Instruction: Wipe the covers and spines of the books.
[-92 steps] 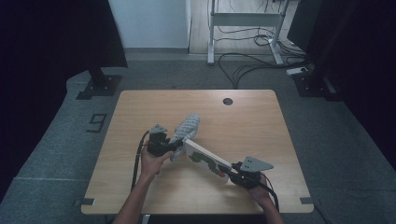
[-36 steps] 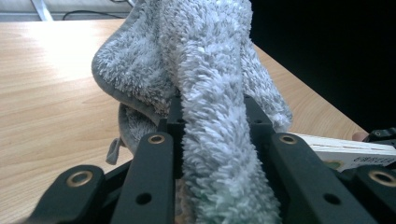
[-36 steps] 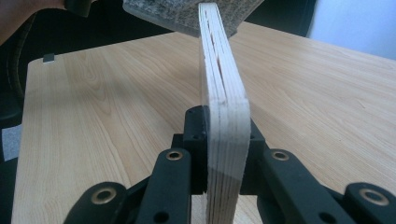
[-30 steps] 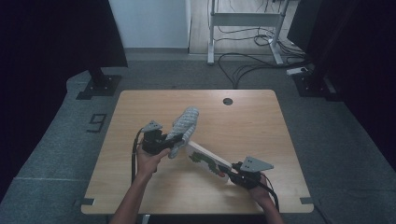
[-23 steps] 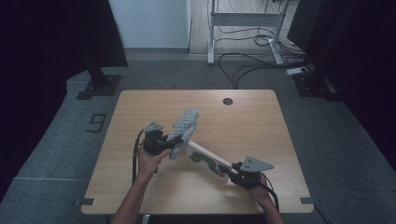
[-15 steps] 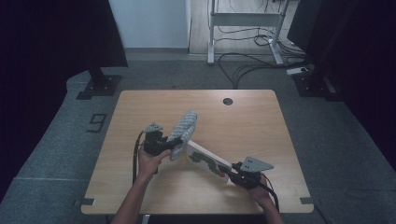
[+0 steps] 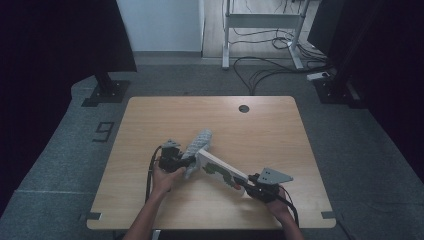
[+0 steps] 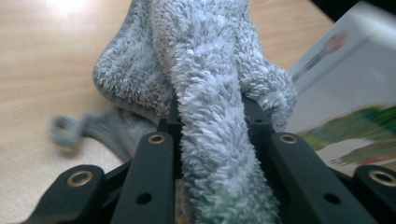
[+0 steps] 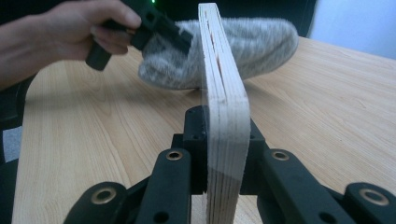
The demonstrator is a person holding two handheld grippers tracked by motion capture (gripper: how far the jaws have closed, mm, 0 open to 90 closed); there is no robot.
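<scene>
On the wooden table (image 7: 280, 125), toward its near edge, the left gripper (image 7: 186, 161) is clamped on a fluffy grey cloth (image 7: 198, 146) that lies against the far end of a picture board (image 7: 220, 171). The right gripper (image 7: 248, 186) pinches the board's near end, edge-on in the right gripper view (image 9: 223, 116). The table's far half lies open up to a round cable hole (image 7: 243, 108) near the far edge.

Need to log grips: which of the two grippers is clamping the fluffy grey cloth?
The left gripper, jaws shut on the fluffy grey cloth; the right gripper grips the white board book.
</scene>
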